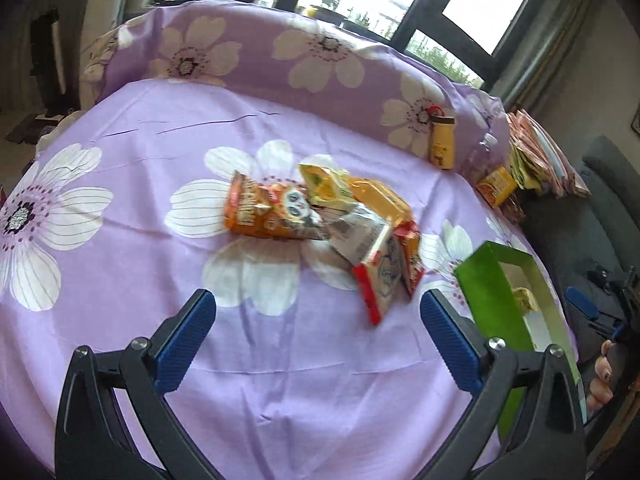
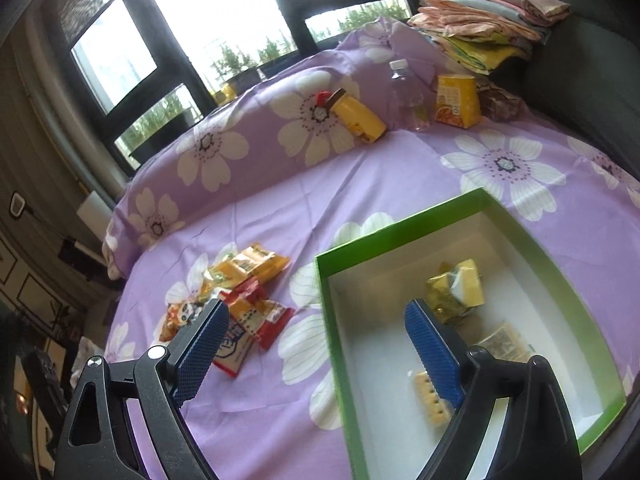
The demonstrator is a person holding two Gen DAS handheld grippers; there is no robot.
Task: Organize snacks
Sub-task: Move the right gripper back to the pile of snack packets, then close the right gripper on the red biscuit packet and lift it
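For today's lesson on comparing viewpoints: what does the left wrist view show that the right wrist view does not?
Only the left wrist view shows a hand at the right edge. Only the right wrist view shows the green box's floor, with a cracker pack on it. Both share the purple flowered sheet, the loose snack pile, the yellow bottle and the folded cloths.

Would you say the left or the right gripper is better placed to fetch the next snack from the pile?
Probably left: the open left gripper faces the snack pile, while the open right gripper straddles the green box wall.
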